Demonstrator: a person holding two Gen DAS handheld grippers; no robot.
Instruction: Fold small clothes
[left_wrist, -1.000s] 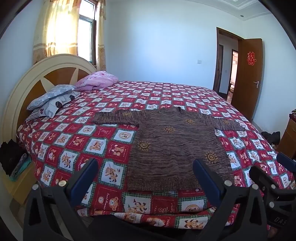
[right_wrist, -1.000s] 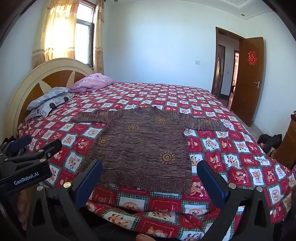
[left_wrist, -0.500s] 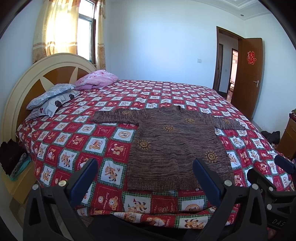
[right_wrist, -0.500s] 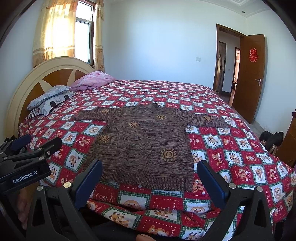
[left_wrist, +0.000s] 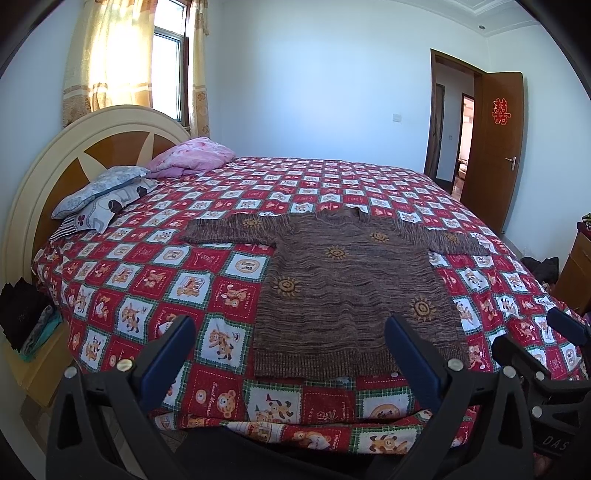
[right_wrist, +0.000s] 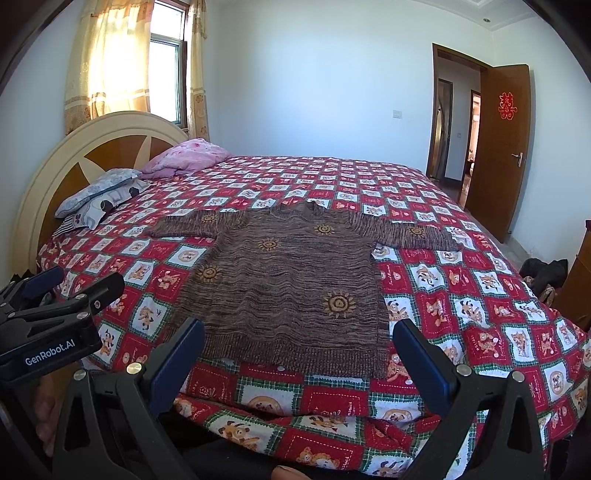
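Observation:
A small brown knitted sweater (left_wrist: 343, 280) with yellow sun motifs lies flat on the bed, both sleeves spread out sideways and its hem toward me. It also shows in the right wrist view (right_wrist: 291, 284). My left gripper (left_wrist: 288, 334) is open and empty, held just off the bed's near edge, in front of the sweater's hem. My right gripper (right_wrist: 299, 338) is open and empty too, close in front of the hem. The left gripper's body shows at the left of the right wrist view (right_wrist: 51, 317).
The bed carries a red checked cartoon bedspread (left_wrist: 147, 280). Pillows (left_wrist: 107, 195) and a pink quilt (left_wrist: 192, 157) lie by the headboard (left_wrist: 44, 173). A bedside stand (left_wrist: 33, 354) is at left, a wooden cabinet (left_wrist: 576, 269) and open door (left_wrist: 495, 147) at right.
Both grippers have edged a little closer to the bed, so the sweater looks slightly nearer. Their jaws have stayed open and the sweater has not moved.

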